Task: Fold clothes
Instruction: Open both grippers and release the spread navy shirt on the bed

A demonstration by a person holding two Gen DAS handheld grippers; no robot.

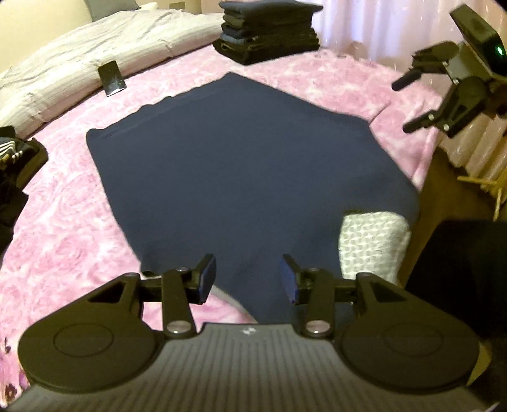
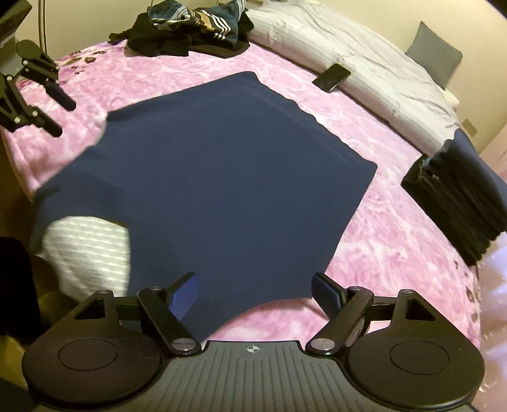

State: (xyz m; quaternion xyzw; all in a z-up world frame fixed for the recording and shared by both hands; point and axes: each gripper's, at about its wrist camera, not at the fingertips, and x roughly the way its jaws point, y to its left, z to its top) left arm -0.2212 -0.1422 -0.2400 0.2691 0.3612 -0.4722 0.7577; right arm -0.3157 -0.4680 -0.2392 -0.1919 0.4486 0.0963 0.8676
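**Navy cloth flat between both open tongs**

Left wrist view: the left gripper [image 1: 248, 279] is apart and empty, above the navy garment [image 1: 240, 164]; a folded stack [image 1: 269, 31] lies far ahead, a phone [image 1: 111, 78] ahead-left.

Right wrist view: the right gripper [image 2: 255, 296] is apart at the garment's near edge; an unfolded pile [image 2: 190, 28] lies ahead.

Left wrist view looks down close from bed's near edge, right likewise, both sharing the navy garment [image 1: 240, 164] [image 2: 221, 177].

Matte black left gripper [image 1: 248, 279]: ribbed grey housing, round black discs, silver pivot screws, blue finger pads [image 1: 207, 279]. Matching black right gripper [image 2: 255, 293] carries a crosshair mark, blue pads [image 2: 185, 296].
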